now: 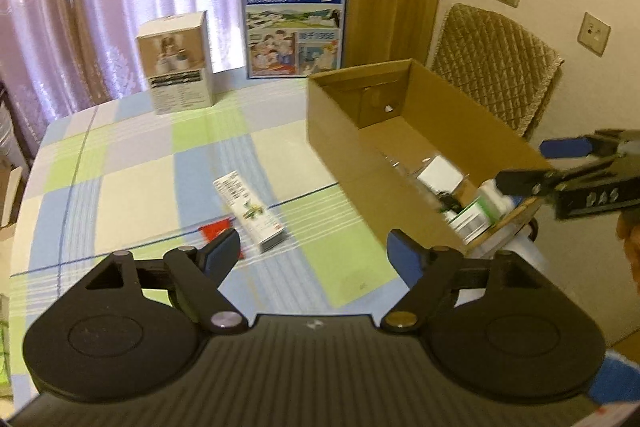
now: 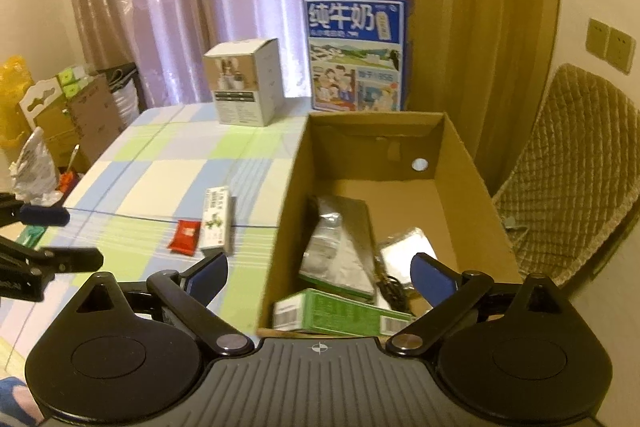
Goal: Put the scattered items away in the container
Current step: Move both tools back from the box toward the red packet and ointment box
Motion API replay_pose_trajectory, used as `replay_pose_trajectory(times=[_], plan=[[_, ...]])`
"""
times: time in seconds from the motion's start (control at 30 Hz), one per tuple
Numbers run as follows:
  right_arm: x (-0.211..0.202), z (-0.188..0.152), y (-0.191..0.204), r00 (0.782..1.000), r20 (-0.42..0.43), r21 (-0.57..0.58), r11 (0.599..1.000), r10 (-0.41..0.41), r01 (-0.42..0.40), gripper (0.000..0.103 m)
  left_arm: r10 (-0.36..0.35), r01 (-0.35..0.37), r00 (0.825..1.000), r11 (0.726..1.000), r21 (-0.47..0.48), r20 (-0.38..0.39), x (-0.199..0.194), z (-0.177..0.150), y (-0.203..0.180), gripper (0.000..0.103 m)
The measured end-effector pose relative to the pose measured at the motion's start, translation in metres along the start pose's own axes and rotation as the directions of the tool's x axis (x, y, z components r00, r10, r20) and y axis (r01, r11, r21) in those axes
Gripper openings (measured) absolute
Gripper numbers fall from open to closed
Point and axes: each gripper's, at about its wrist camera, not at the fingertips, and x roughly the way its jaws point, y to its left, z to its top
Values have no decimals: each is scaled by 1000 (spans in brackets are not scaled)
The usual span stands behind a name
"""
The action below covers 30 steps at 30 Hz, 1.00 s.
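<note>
An open cardboard box (image 2: 286,227) stands on the right of the checked tablecloth. In it lie a green carton (image 2: 340,315), silver packets (image 2: 328,239) and a black cable (image 2: 394,287). My right gripper (image 2: 320,273) hovers open over its near end, nothing between the fingers; it is also in the left wrist view (image 1: 534,165). On the cloth left of the cardboard box (image 1: 340,131) lie a slim white box (image 1: 250,213) and a red packet (image 1: 216,231). My left gripper (image 1: 314,253) is open and empty just short of them.
At the table's far edge stand a blue milk carton case (image 1: 294,21) and a white product box (image 1: 176,63). A quilted chair (image 2: 572,163) sits right of the table. Cartons and bags (image 2: 60,115) crowd the floor to the left.
</note>
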Motion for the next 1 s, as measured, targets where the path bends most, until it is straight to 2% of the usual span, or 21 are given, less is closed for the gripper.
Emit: replay_pose_trajectory(times=[0.17, 0.33, 0.53, 0.7, 0.83, 1.0], plan=[[-4, 5, 30, 998, 35, -39, 998, 59, -57, 96, 57, -58, 998, 998, -29, -28, -6, -24, 31, 82], [9, 10, 71, 992, 23, -109, 987, 122, -118, 96, 108, -111, 993, 992, -64, -53, -7, -40, 64, 83], [45, 5, 110, 984, -9, -141, 974, 180, -179, 96, 132, -138, 989, 985, -100, -65, 1, -51, 94, 83], [98, -4, 130, 984, -55, -157, 972, 170, -177, 95, 143, -153, 986, 979, -132, -83, 21, -57, 117, 83], [144, -11, 133, 986, -88, -149, 977, 141, -153, 79, 132, -146, 987, 977, -157, -92, 42, -59, 133, 83], [191, -15, 126, 989, -103, -131, 985, 104, -117, 67, 129, -143, 987, 974, -175, -91, 72, -59, 144, 82]])
